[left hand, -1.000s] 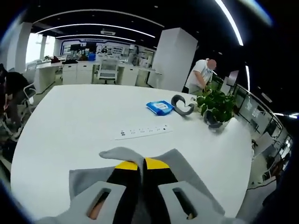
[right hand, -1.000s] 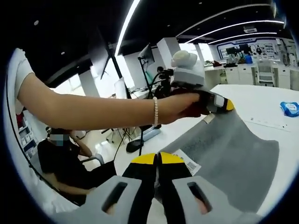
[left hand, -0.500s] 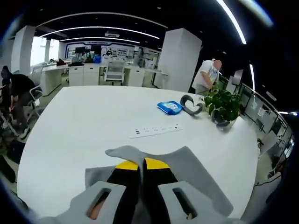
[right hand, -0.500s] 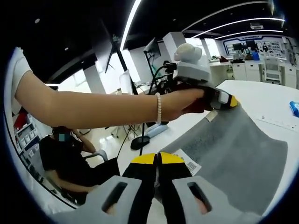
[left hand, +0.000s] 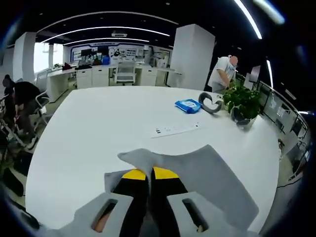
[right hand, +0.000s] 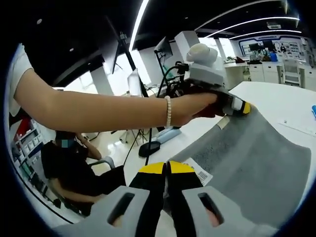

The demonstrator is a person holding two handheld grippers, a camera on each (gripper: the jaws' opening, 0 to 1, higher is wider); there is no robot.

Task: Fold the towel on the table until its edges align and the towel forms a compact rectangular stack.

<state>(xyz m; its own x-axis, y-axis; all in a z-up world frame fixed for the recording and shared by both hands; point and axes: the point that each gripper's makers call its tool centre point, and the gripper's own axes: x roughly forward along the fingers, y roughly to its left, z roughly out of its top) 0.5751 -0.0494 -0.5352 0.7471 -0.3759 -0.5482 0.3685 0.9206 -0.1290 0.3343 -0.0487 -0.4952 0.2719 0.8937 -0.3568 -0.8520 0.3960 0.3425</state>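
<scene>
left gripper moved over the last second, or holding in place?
Yes. In the right gripper view the left gripper, clamped on the towel, has drifted right and slightly up against the white pillar behind.

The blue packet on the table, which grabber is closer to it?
Left. The left gripper, clamped on the towel, faces the blue packet far across the table. The right gripper holds the towel's other corner, further away.
</scene>
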